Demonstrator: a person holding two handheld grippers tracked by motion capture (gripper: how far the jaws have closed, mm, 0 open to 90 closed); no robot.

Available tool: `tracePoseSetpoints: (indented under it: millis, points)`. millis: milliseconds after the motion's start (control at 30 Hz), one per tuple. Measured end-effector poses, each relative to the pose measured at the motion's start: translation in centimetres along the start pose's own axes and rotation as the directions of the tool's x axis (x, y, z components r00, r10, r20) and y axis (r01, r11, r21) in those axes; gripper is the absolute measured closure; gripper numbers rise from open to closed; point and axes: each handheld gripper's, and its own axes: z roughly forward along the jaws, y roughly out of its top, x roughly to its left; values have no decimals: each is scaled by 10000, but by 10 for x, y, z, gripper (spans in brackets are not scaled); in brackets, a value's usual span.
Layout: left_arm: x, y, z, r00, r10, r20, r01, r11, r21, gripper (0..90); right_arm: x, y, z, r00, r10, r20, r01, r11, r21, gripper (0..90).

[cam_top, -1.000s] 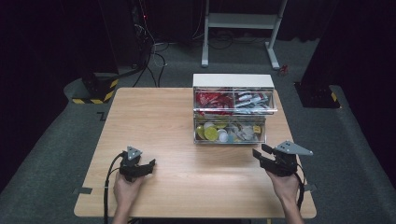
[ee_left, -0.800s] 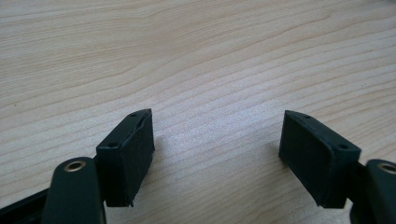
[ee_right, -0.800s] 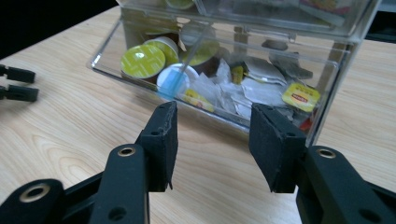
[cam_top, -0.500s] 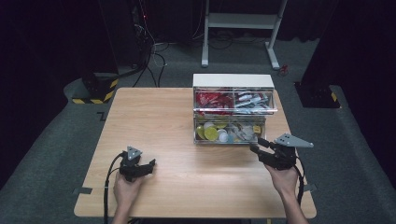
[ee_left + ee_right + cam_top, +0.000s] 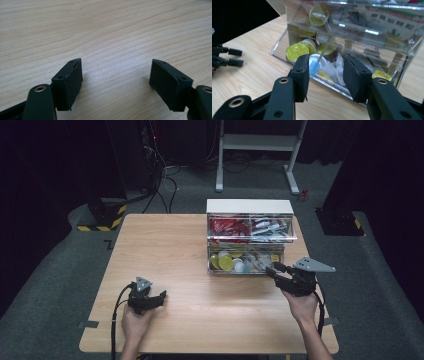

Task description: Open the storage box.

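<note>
- A clear plastic drawer box (image 5: 250,240) stands on the far right part of a wooden table (image 5: 165,245), with a white top and two stacked drawers.
- The lower drawer (image 5: 245,262) faces the person and holds yellow-lidded cups (image 5: 297,52) and small clear packets (image 5: 332,71); the upper drawer (image 5: 250,227) holds red and white packets.
- The right gripper (image 5: 280,271), held in the person's right hand (image 5: 302,306), points at the right end of the lower drawer's front.
- In the right gripper view (image 5: 325,75) its jaws stand partly apart just before the drawer's clear front wall, with nothing gripped; they have just been closing.
- The left gripper (image 5: 150,299), in the left hand (image 5: 134,324), rests low at the near left of the table, well apart from the box.
- In the left gripper view (image 5: 116,80) its jaws stand wide apart over bare wood, holding nothing.
</note>
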Motion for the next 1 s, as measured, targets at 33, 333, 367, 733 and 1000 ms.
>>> tracePoseSetpoints:
  millis: [33,333,367,733,1000]
  points:
    - [0,0,0,10000,0,0,0,10000,0,267,0,0,0,10000,0,0,0,10000,0,569]
    - [0,0,0,10000,0,0,0,10000,-1,267,4,13,4,9996,-268,-62,267,9996,-97,589]
    - [0,0,0,10000,0,1,0,10000,0,267,4,14,4,9996,-287,-87,286,9995,-117,594]
    - [0,0,0,10000,-15,-3,15,10000,-3,266,5,30,15,9977,-555,-400,557,9984,49,654]
    - [0,0,0,10000,8,-12,-8,10000,1,266,5,42,17,9966,-699,-430,697,9975,-61,656]
